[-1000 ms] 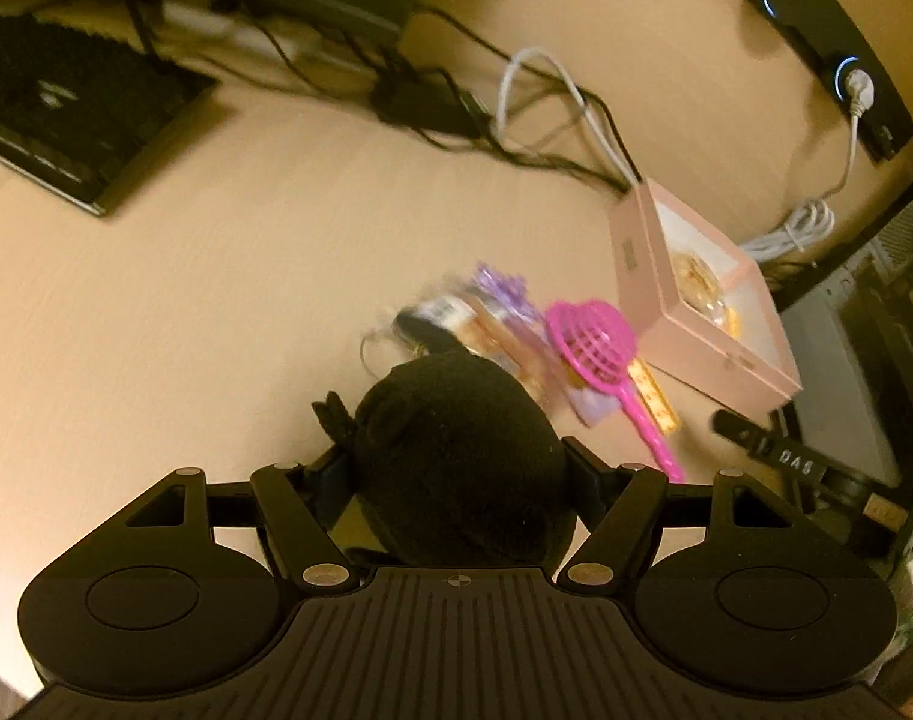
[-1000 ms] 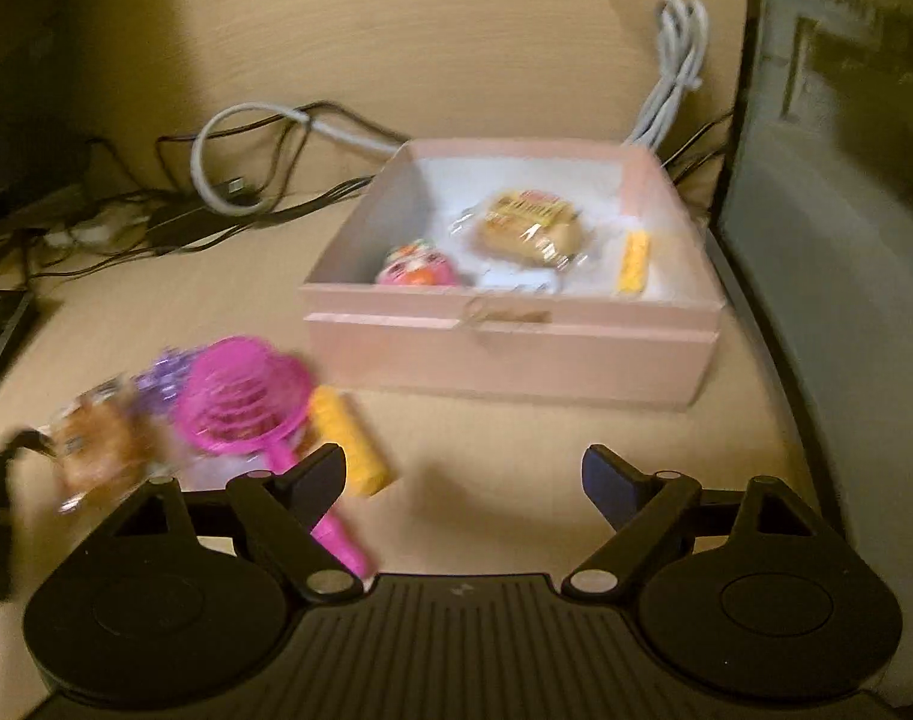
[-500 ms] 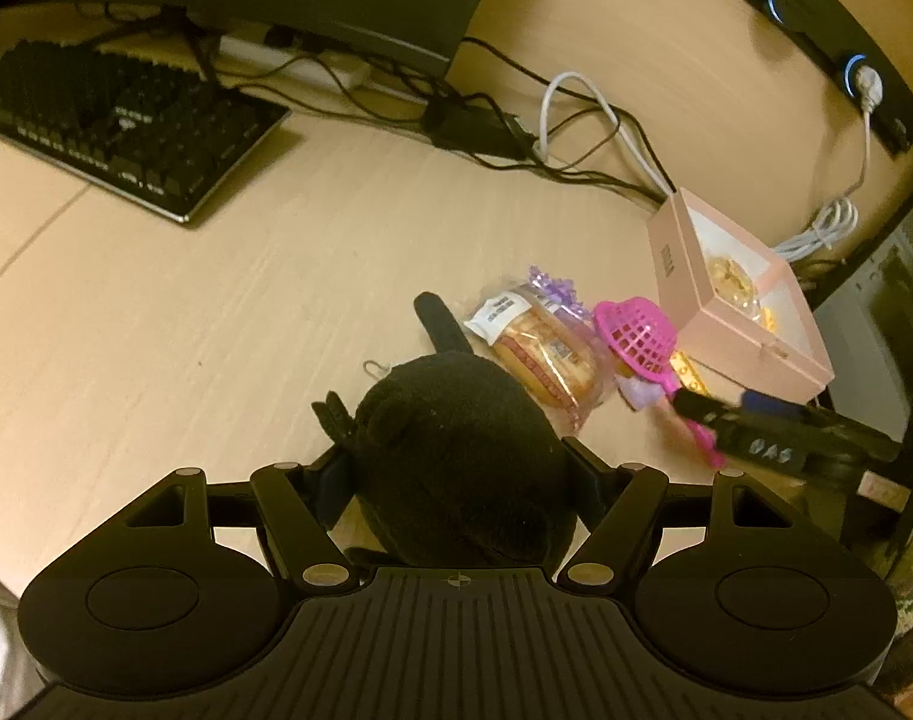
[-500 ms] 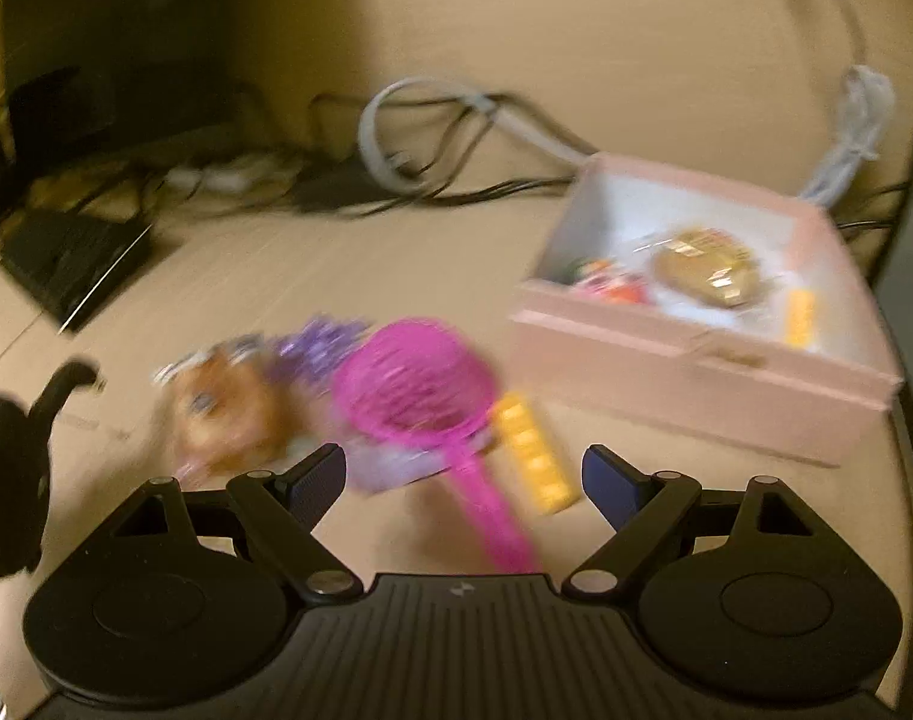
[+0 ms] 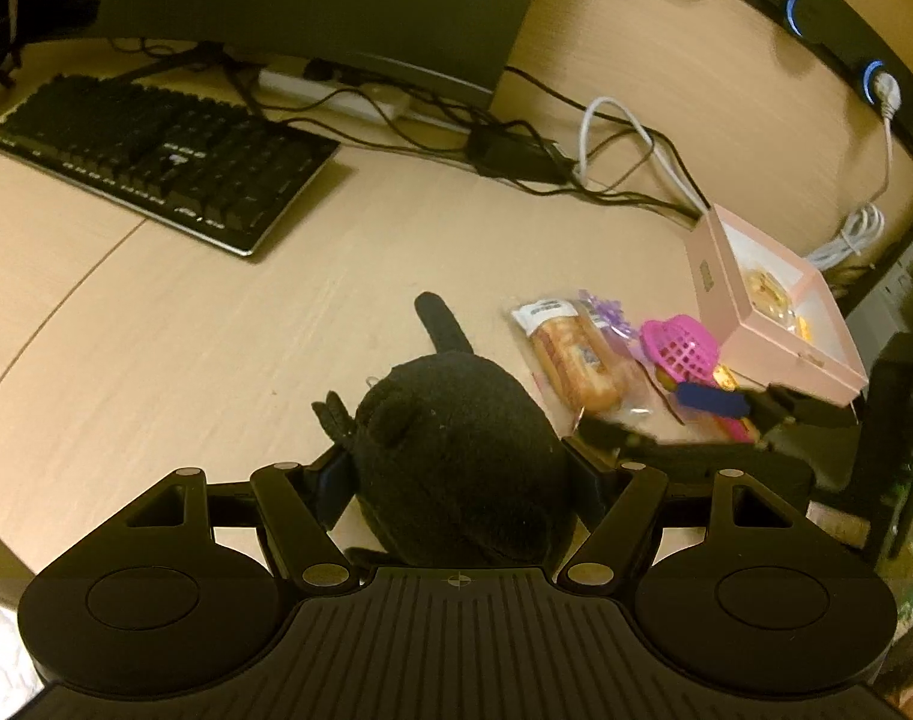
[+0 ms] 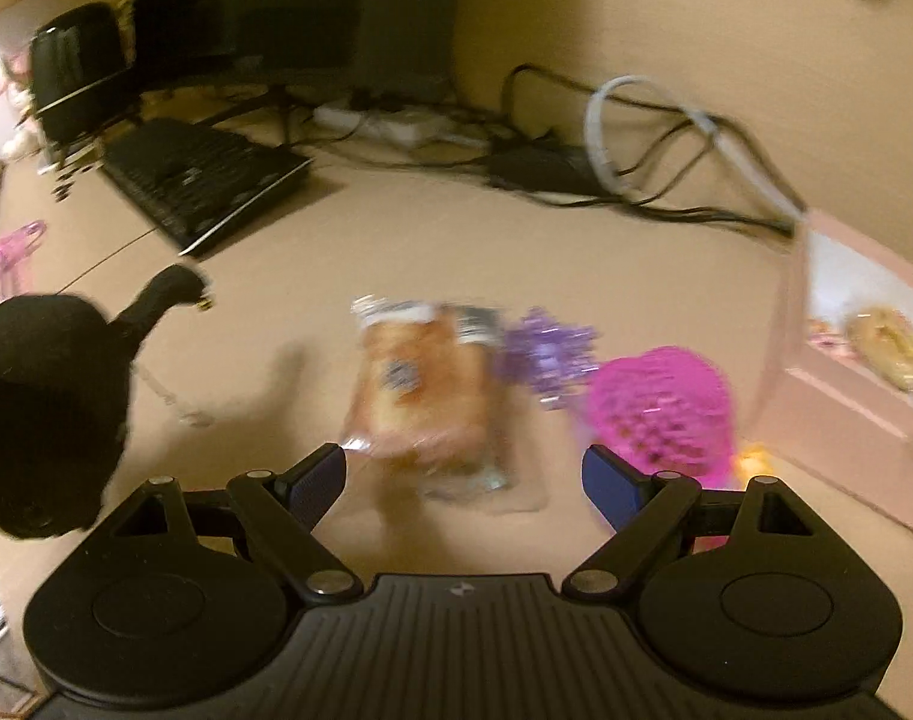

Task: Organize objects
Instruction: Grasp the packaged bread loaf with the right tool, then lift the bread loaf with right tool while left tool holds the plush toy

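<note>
Left gripper point(image 5: 456, 474): it is pinching a black plush toy point(image 5: 456, 456), fingers point(image 5: 336, 483) pressing into the toy's sides, the round body filling the gap between them.
Black plush toy: it is sitting in that grip above the desk point(image 5: 216, 372), a long dark tail poking out beyond it toward the wrapped bread point(image 5: 576, 360); in the right wrist view the same toy is showing at the far left edge.
Right gripper point(image 6: 465, 480): the jaws are standing wide apart with nothing pressed between them; the wrapped bread is lying on the desk just past the fingertips, inside the gap as the camera sees it, and the picture is smearing with blur.
Loose pile: bread in clear wrap, a purple bow point(image 6: 546, 354) touching its right end, then a pink mesh scoop point(image 6: 660, 405) just beside the bow, all lying on the desk left of the box.
Yellow piece point(image 5: 726, 375): it is peeking out beside the scoop, near the box wall; what it is I cannot tell.
Pink box point(image 5: 726, 294): it is sitting open at the right of the desk, a wrapped pastry point(image 6: 888, 348) lying inside it.
Background: a black keyboard point(image 5: 156, 162) is resting at the far left, cables point(image 5: 576, 174) are tangling along the back wall.
</note>
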